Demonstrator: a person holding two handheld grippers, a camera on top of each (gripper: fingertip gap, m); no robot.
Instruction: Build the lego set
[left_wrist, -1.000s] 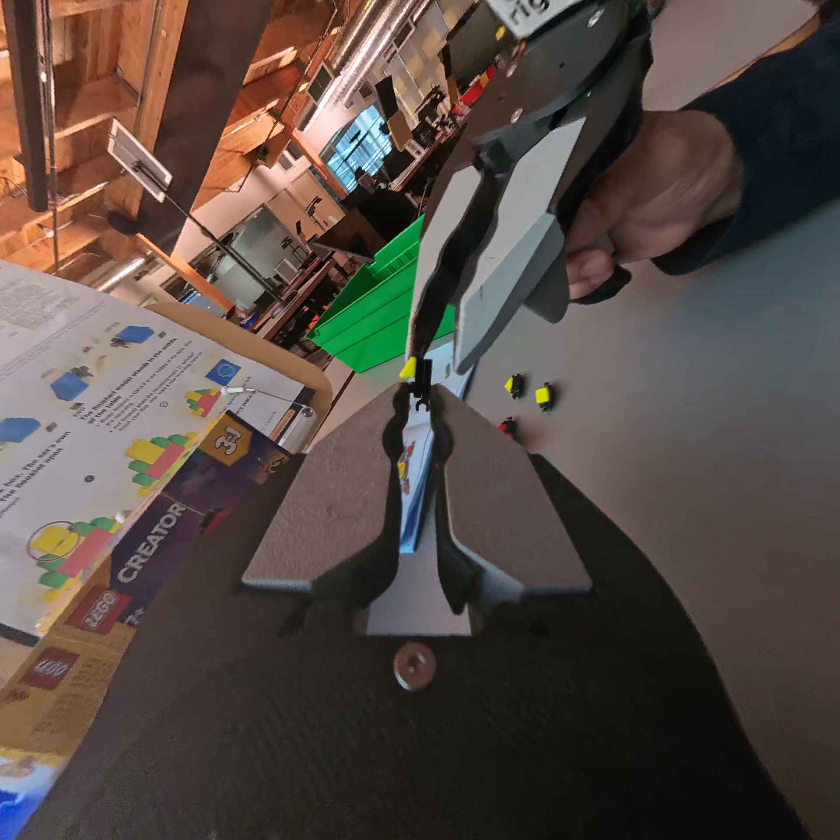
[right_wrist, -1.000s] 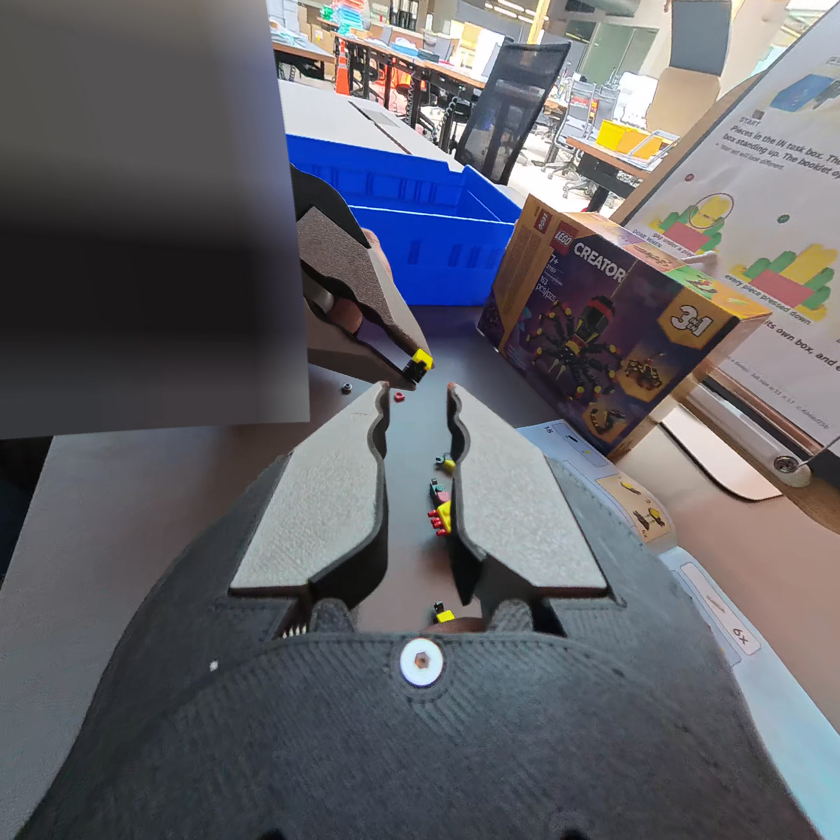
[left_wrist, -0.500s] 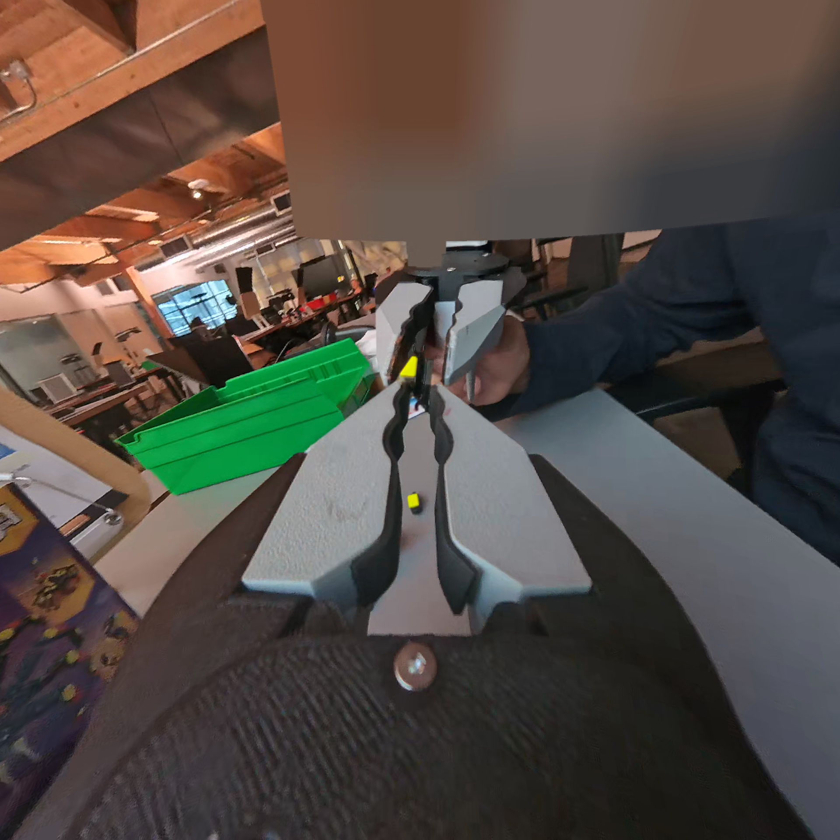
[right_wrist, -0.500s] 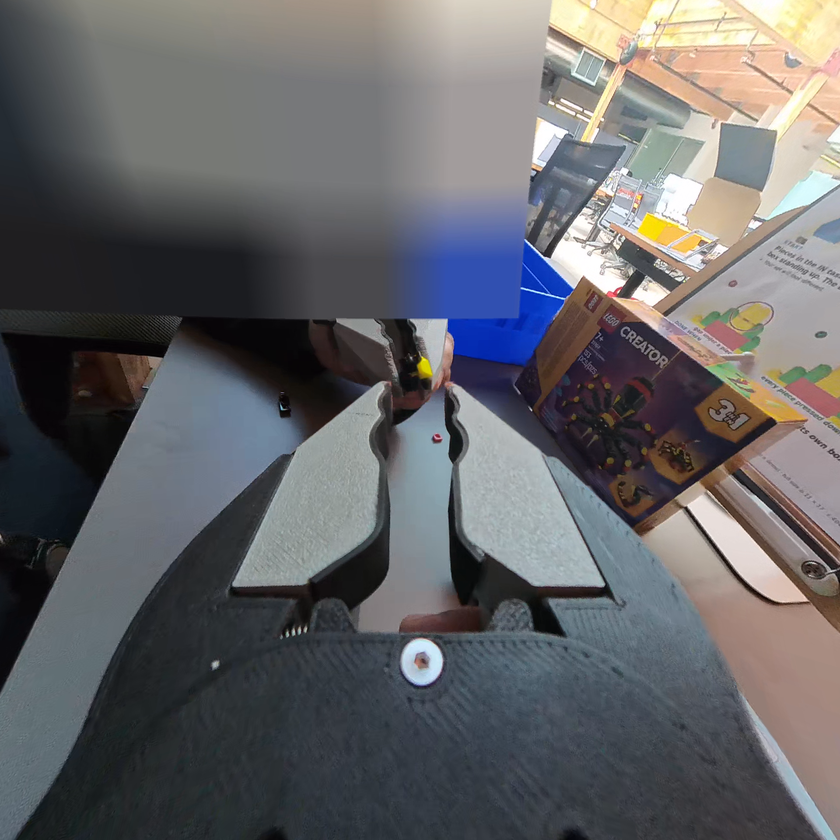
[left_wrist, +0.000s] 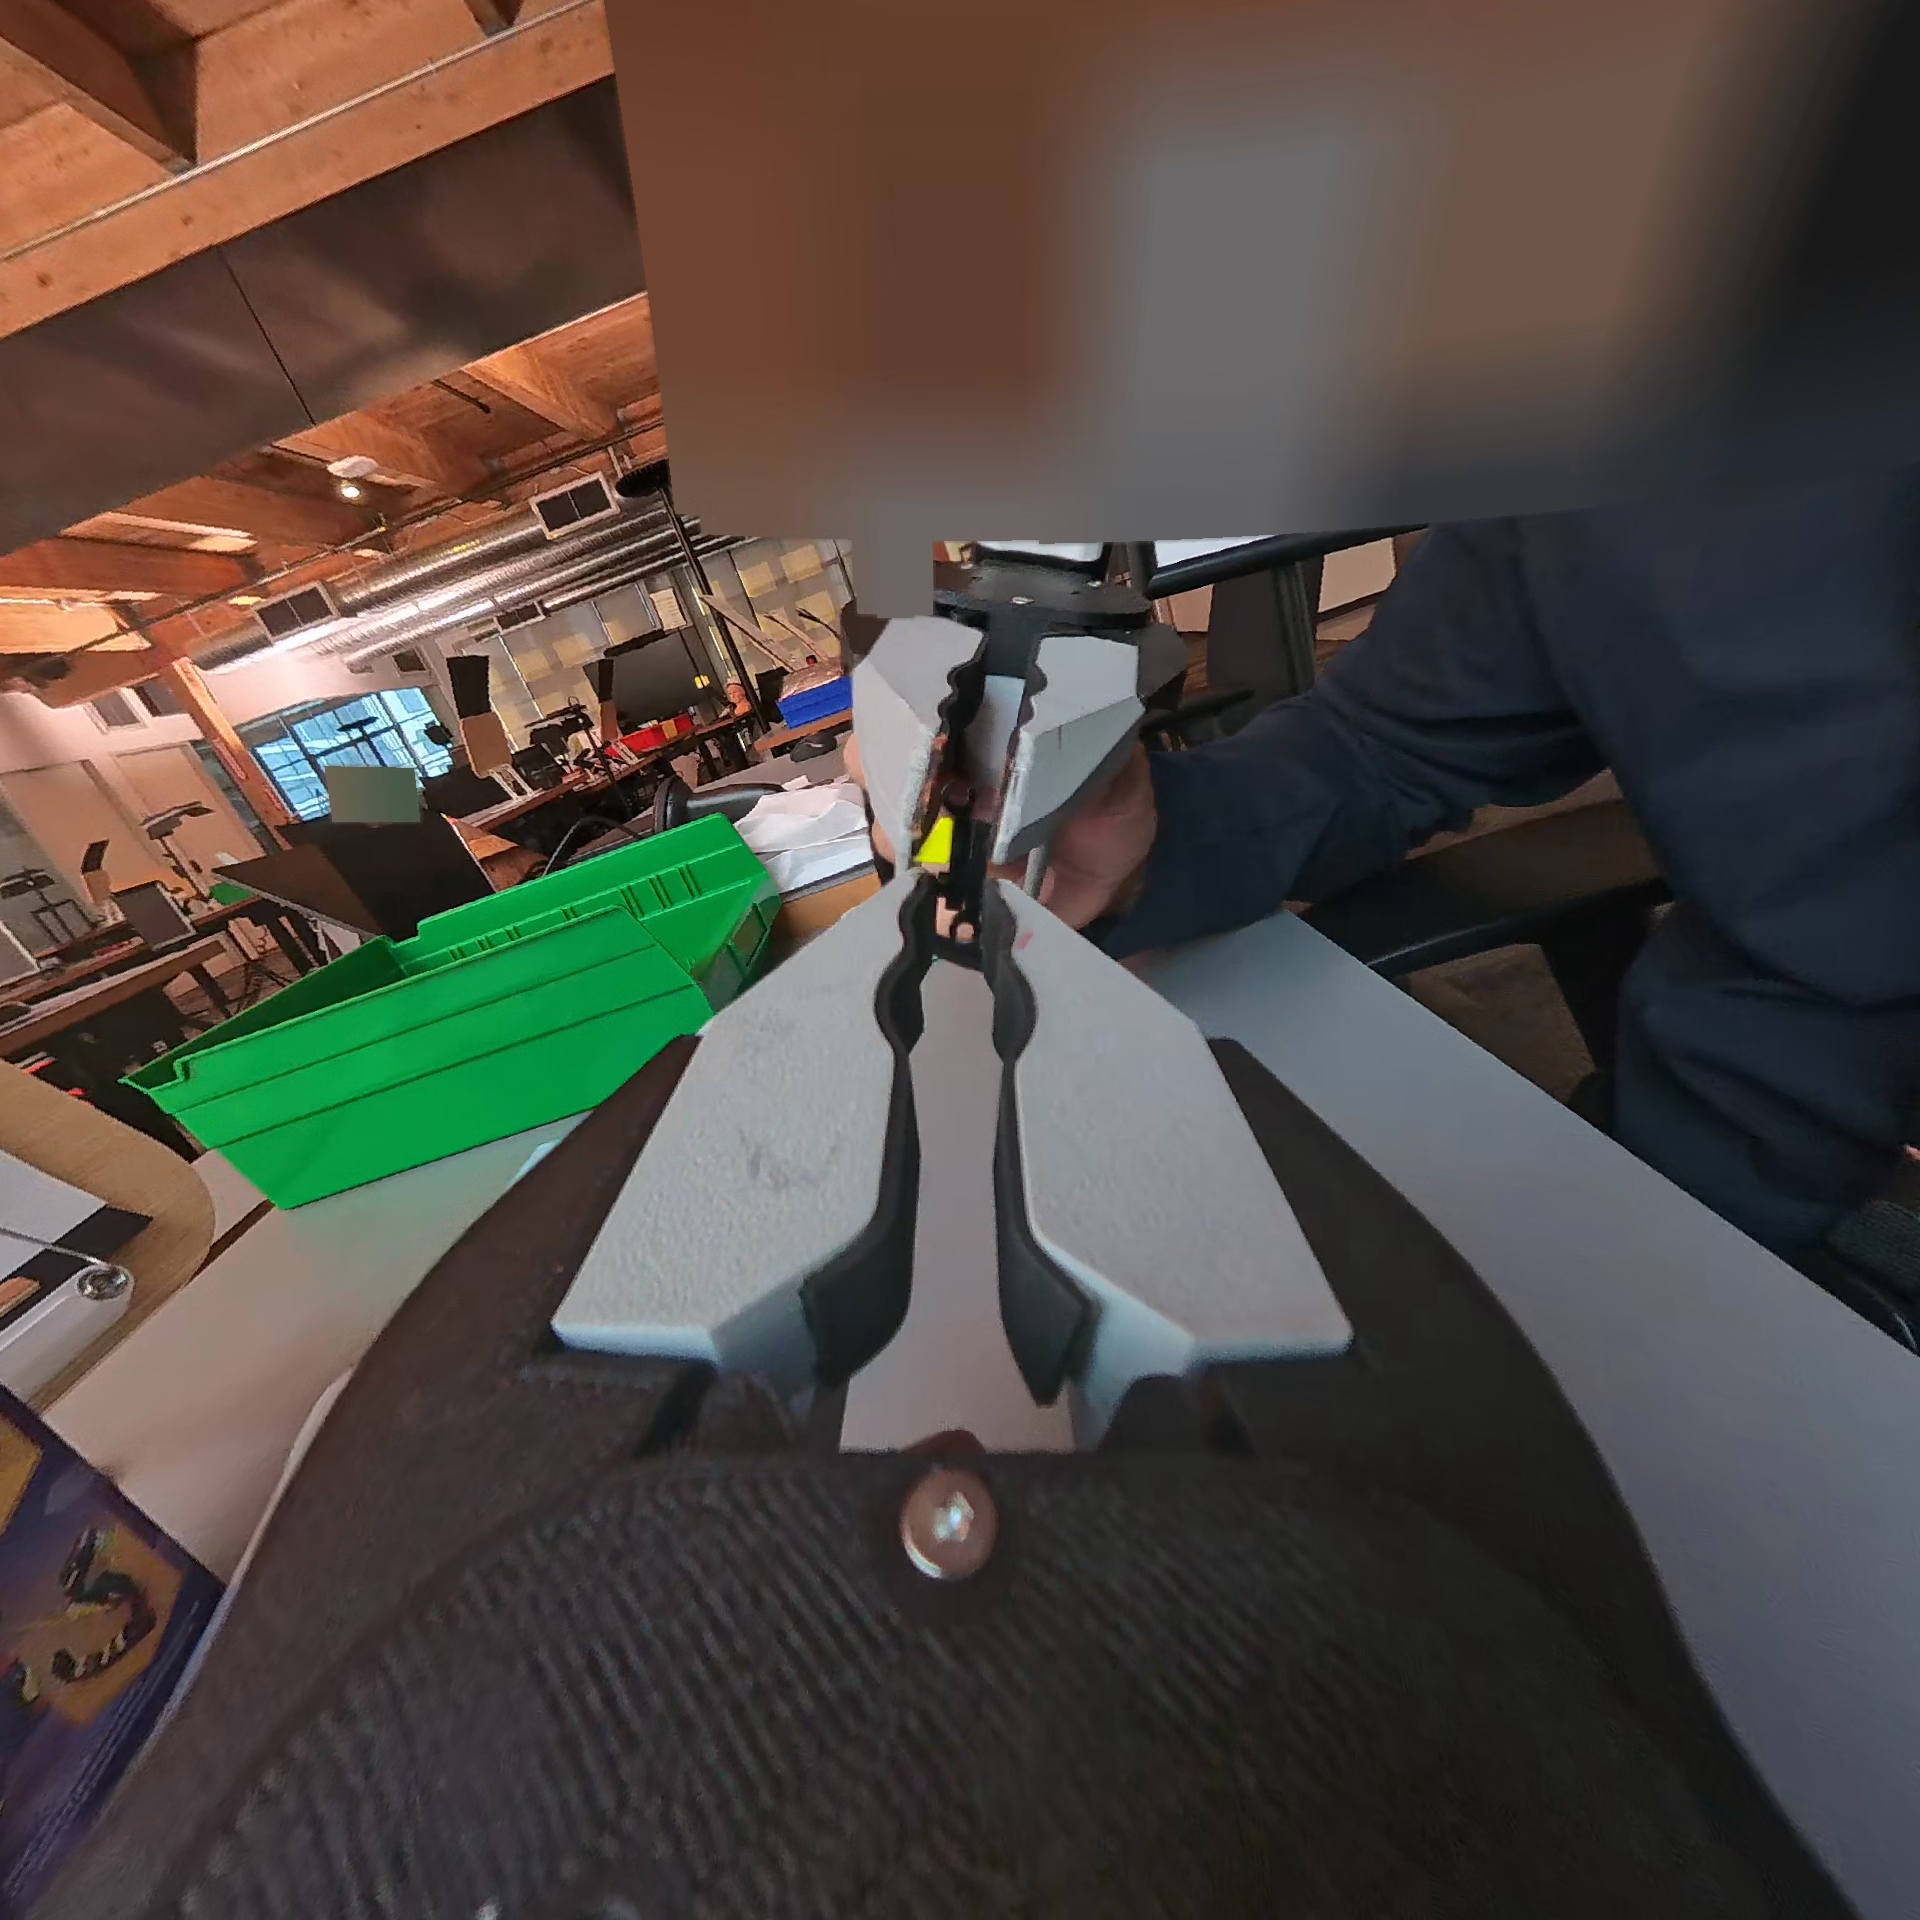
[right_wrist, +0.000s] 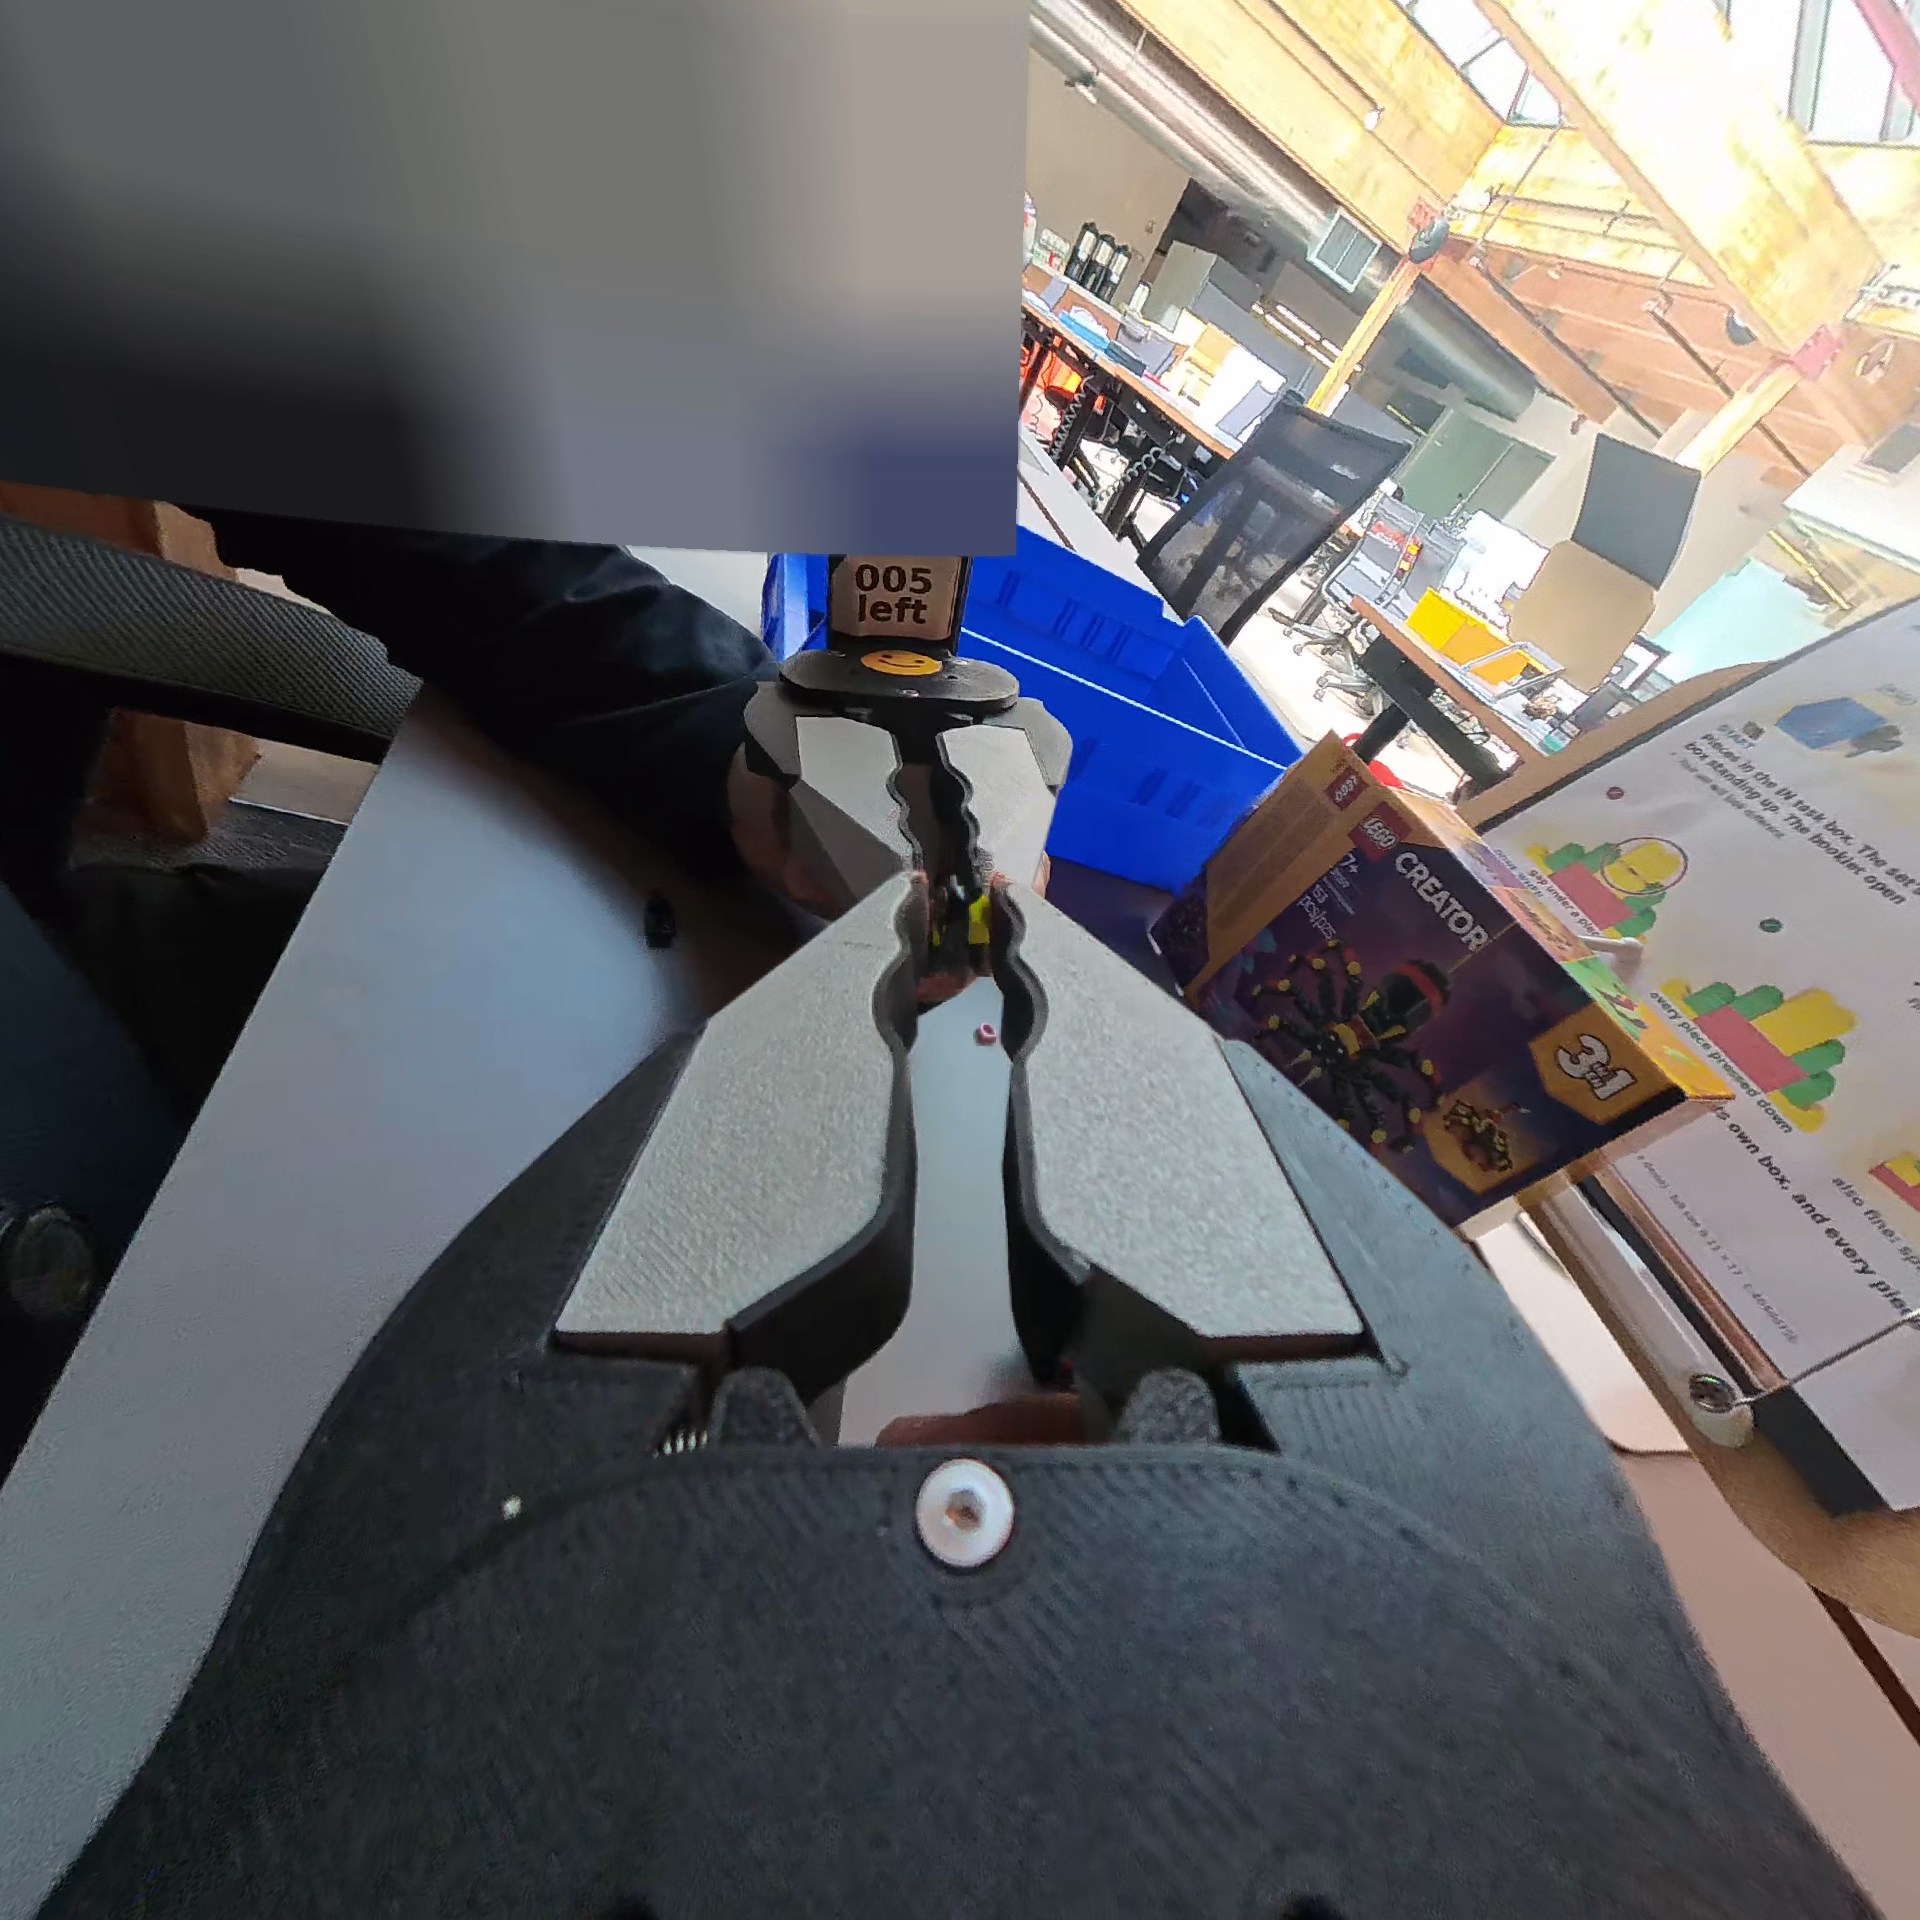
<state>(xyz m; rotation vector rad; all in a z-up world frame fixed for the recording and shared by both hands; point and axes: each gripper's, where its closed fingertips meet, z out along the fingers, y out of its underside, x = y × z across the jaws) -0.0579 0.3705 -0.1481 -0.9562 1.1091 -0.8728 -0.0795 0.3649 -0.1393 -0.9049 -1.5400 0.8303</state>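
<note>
Mid-assembly step, both tools raised above table (left_wrist: 1558, 1195) near its front edge. Left gripper (left_wrist: 951, 914) narrow, pinching small black-and-yellow lego piece (left_wrist: 940, 847). Right gripper (right_wrist: 951, 914) narrow, closing around same piece, contact unclear. Next probably: align and press parts together carefully

You have writing in the right wrist view only: a small dark-on-pale label tag (right_wrist: 891, 594) stands on top of the left gripper (right_wrist: 943, 878), with a yellow face sticker (right_wrist: 900, 661) just below it; the lego set box (right_wrist: 1403, 997) carries a brand mark, a title and number badges; the instruction sheet (right_wrist: 1766, 935) behind it holds printed lines beside brick drawings
</note>
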